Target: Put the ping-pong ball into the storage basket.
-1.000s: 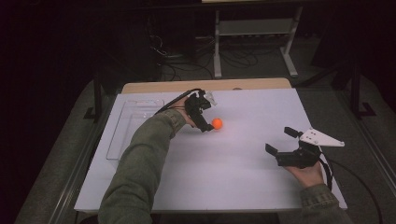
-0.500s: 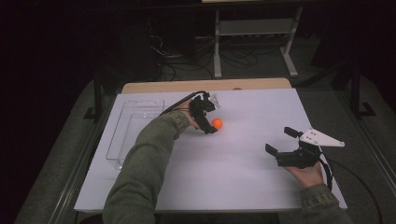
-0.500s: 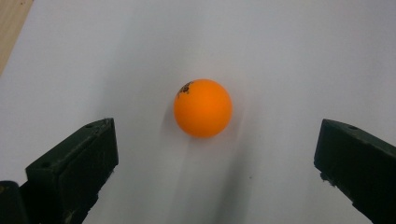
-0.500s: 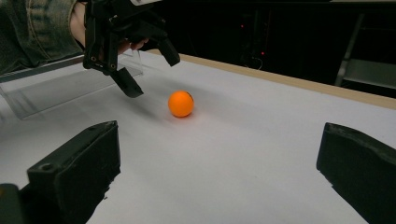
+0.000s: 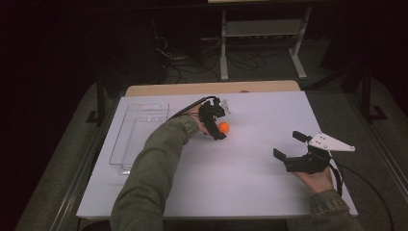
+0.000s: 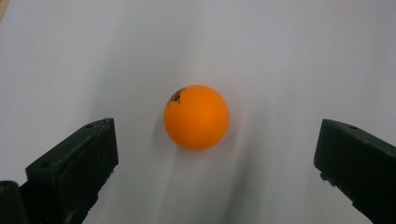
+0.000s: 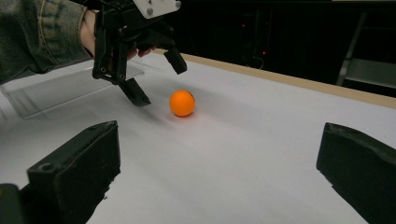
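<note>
One small, round, smooth orange ball [image 5: 223,127] sits on the flat white table top [image 5: 240,192], a little above the middle of the high view. It looks shiny and hard, like plastic, and in the left gripper view [image 6: 196,116] it has a small dark mark near its top left.

The black left gripper [image 5: 217,126] is in the middle of the high view, held by a hand in a green cloth sleeve [image 5: 154,173]. Its two blocky black jaws are spread wide apart. The ball lies between them but touches neither one. In the right gripper view the left gripper [image 7: 156,77] points down at the table in the upper left of the frame, with the ball [image 7: 182,103] just beside its lower jaw tip.

The black right gripper [image 5: 287,146] is in the lower right of the high view, well apart from the ball. Its jaws are spread wide too, with nothing between them. A grey three-cornered plate [image 5: 331,142] sits on top of it.

One clear plastic tray [image 5: 139,134], long with rounded corners, lies at the left side of the table. I cannot tell if anything is in it.

A strip of pale wood [image 5: 211,88] shows along the far edge of the table. Behind it the room is dark, with a white metal stand [image 5: 260,43] and some cables on the floor [image 5: 178,57] at the top of the frame.
</note>
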The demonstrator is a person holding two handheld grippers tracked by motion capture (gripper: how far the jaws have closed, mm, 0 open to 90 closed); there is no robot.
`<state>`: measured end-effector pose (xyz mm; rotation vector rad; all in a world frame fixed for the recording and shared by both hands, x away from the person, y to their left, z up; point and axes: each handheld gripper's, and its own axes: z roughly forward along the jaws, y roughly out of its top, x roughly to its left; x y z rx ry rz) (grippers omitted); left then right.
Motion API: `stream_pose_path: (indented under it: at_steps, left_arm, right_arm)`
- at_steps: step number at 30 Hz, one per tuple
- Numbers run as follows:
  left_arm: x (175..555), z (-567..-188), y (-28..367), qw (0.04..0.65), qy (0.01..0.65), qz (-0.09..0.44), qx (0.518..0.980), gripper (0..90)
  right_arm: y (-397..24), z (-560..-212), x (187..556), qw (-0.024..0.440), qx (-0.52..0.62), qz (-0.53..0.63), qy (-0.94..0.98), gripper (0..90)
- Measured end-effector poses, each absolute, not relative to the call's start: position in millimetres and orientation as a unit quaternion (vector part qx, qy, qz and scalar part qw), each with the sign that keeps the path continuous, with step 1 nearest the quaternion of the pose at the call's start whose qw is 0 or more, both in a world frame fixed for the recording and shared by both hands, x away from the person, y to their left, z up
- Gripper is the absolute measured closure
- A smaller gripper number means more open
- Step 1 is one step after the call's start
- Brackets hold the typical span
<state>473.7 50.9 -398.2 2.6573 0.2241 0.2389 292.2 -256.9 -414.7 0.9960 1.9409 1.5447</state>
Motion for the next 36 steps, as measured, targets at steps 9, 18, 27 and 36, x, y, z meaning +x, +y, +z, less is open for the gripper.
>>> stream_pose_path:
  at_steps: [9,18,27,36]
  left_arm:
    - [475.0,-400.9,45.3,0.226,0.081,0.084,0.967,0.0]
    - [477.3,-405.9,38.4,0.227,0.075,0.084,0.967,0.0]
    - [479.5,-414.7,36.2,0.217,0.074,0.079,0.970,0.0]
    - [483.7,-416.6,39.4,0.212,0.077,0.078,0.971,4.3]
  right_arm:
    - [-256.5,-414.7,292.4,0.232,0.361,0.563,0.707,0.0]
    - [-257.1,-414.3,292.2,0.232,0.363,0.564,0.705,0.0]
    - [-256.9,-414.6,292.5,0.232,0.362,0.563,0.706,0.0]
    - [-256.3,-414.6,292.6,0.231,0.361,0.563,0.707,0.0]
